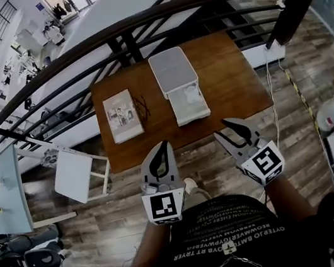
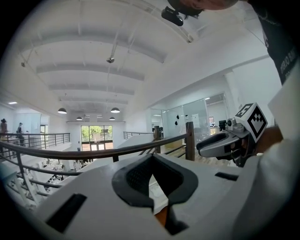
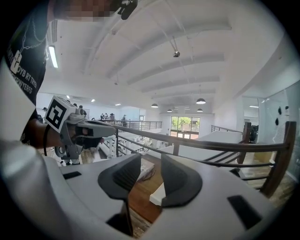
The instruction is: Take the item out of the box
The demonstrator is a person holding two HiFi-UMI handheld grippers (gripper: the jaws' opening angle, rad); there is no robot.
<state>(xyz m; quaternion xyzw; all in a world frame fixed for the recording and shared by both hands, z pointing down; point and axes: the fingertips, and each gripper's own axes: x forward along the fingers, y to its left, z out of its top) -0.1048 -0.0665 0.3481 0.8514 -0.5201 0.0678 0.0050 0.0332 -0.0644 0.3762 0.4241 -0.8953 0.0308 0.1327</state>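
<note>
Rectangular white box (image 1: 188,103) on smooth brown wooden table (image 1: 229,86)

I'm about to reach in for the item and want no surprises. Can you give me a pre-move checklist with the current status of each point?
1. Box open: ok. The white box stands open with its lid laid back.
2. Item in sight: ok. A white item lies in the box.
3. Right claw open and empty: ok.
4. Left claw open: not ok. Its tips are together, with nothing held.
5. Claws at the box: not ok. Both hang short of the table's near edge.
6. Approach clear: ok. The booklet and glasses lie left of the box.
</note>
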